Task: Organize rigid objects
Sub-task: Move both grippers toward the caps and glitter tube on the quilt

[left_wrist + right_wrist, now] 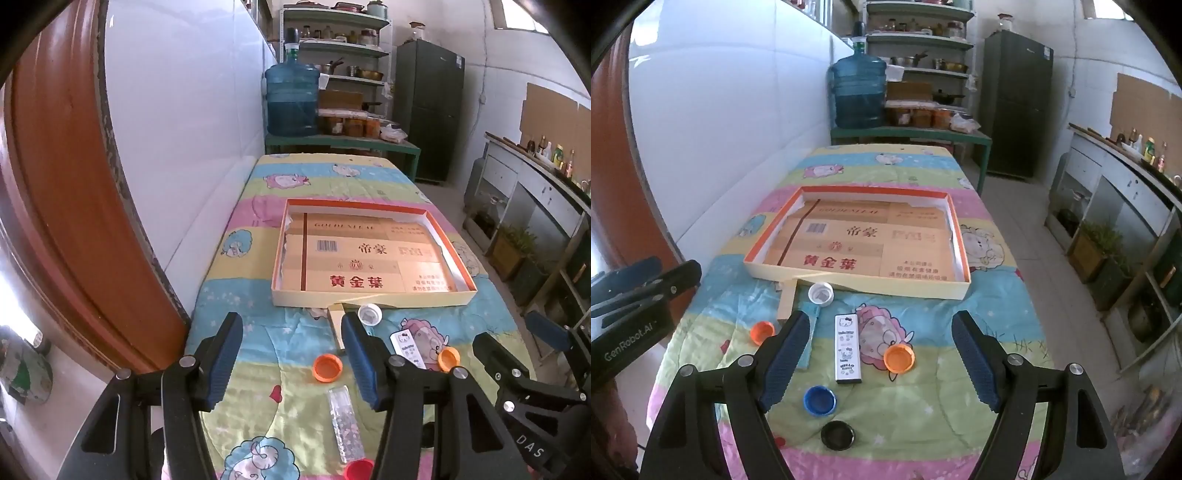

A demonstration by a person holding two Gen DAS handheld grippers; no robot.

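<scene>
Above the worktop [923,424], both tools, left [291,354] and right [882,354], hang wide and empty; nothing is boxed yet, so next comes closing on a cap [899,358] for the box [857,282].

A shallow cream cardboard tray with an orange rim [961,236] lies flat mid-table, holding nothing but its printed liner. Towards the table's near edge lie, well apart, a white plastic cap [820,294], two orange caps [899,358] [762,331], a blue cap [819,400], a black cap [837,435] and a white Hello Kitty case [847,348], flat.
</scene>
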